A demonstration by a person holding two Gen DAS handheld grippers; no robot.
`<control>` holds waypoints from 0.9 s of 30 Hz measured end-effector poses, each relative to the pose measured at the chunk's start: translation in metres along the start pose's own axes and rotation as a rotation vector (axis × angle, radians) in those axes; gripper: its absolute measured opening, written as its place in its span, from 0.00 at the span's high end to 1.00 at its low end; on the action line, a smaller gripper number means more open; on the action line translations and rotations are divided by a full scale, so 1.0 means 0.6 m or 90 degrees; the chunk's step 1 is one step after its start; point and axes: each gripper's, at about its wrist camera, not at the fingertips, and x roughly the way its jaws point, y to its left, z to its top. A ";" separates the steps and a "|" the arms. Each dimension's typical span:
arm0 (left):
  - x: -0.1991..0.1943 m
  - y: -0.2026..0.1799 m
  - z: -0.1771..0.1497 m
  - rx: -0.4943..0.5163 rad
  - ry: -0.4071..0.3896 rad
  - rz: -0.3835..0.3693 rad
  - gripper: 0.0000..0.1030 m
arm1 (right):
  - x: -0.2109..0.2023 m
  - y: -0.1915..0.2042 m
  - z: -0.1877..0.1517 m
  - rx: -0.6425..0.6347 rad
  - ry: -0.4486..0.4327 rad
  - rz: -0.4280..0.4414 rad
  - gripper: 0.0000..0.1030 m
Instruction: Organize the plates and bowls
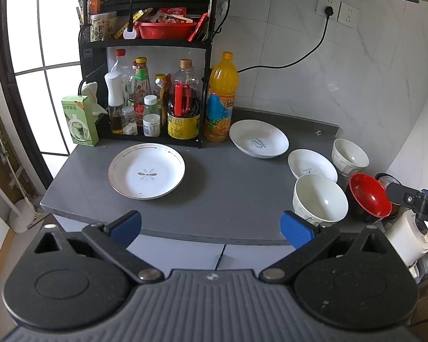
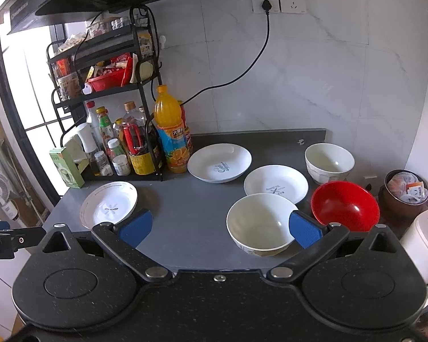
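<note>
Six dishes are lying unstacked beside the orange juice bottle [image 2: 168, 131]; you're holding both the left gripper [image 1: 211, 229] and right gripper [image 2: 219, 228] released, grasping nothing.

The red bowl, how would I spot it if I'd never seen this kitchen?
Find the grey counter under the tiled wall and go to its right end, where the bowls cluster. The red bowl sits at the front there; its neighbours are all white.

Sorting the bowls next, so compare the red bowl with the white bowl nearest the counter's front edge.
The red bowl is glossy red inside and dark outside; the near white bowl is plain white inside with a faint pattern outside. The red bowl tilts toward the camera; the white bowl sits level. Both are empty, deep and stand side by side.
</note>
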 end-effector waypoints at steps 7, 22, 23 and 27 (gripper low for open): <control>0.011 -0.002 0.009 -0.010 0.006 0.000 0.00 | 0.017 -0.003 0.007 -0.005 0.007 0.006 0.00; 0.063 -0.037 0.043 -0.035 0.015 -0.013 0.00 | 0.076 -0.068 0.033 0.010 0.034 0.030 0.00; 0.068 -0.042 0.046 -0.036 0.014 -0.013 0.01 | 0.082 -0.075 0.035 0.012 0.037 0.032 0.00; 0.092 -0.064 0.057 -0.045 0.016 -0.013 0.02 | 0.105 -0.102 0.045 0.012 0.045 0.042 0.00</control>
